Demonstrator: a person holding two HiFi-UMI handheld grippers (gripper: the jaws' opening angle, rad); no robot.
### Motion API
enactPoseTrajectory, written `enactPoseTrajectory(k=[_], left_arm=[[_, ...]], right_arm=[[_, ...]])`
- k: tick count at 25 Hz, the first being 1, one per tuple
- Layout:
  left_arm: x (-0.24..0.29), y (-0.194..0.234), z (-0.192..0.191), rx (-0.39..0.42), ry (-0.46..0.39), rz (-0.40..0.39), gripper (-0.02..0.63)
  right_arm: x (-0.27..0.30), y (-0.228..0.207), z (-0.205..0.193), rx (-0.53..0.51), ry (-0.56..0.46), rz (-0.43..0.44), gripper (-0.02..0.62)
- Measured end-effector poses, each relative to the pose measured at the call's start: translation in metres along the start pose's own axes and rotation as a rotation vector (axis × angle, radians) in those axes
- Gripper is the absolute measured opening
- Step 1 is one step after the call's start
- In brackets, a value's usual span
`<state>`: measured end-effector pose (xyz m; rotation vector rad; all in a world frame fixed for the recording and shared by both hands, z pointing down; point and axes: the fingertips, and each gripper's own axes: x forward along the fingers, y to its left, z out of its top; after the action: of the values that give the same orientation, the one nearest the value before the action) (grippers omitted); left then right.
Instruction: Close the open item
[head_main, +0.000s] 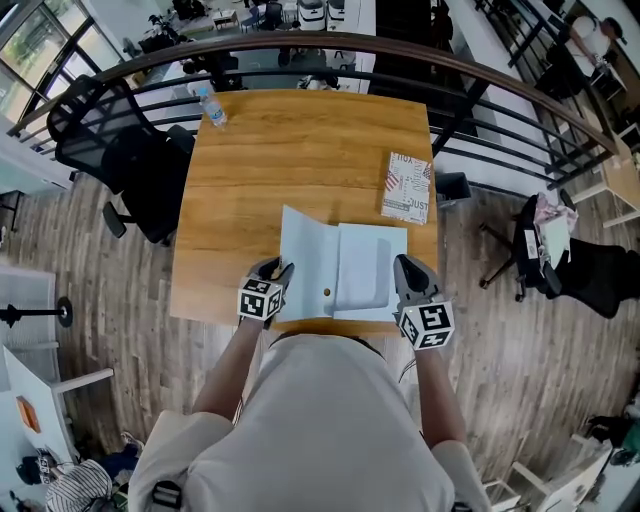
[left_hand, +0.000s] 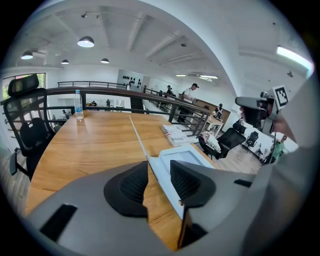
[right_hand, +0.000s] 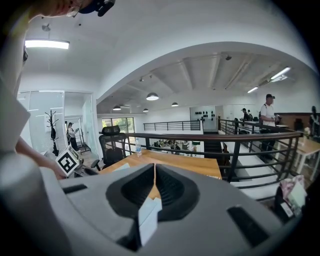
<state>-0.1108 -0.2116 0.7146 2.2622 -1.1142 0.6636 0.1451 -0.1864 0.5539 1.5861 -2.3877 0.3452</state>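
Pale blue plastic folder (head_main: 360, 265) open at wooden surface's (head_main: 300, 150) near edge, left hand-held gripper (head_main: 278, 272) released, jaws apart around raised flap (head_main: 303, 255), right hand-held gripper (head_main: 404, 266) clenched on folder's right edge, broad wood beyond

Pale blue folder (head_main: 345, 270), brown wood-grain table (head_main: 290, 150), red-and-white printed booklet (head_main: 407, 188), black mesh chair (head_main: 120, 150).

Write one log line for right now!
folder: open on table | left gripper: open, flap between jaws | right gripper: shut on folder edge
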Motion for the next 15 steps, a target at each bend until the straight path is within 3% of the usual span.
enactPoseTrajectory(k=[15], left_arm=[[0.004, -0.025, 0.016, 0.035, -0.017, -0.032, 0.132]], right_arm=[[-0.019, -0.013, -0.009, 0.022, -0.001, -0.033, 0.012]])
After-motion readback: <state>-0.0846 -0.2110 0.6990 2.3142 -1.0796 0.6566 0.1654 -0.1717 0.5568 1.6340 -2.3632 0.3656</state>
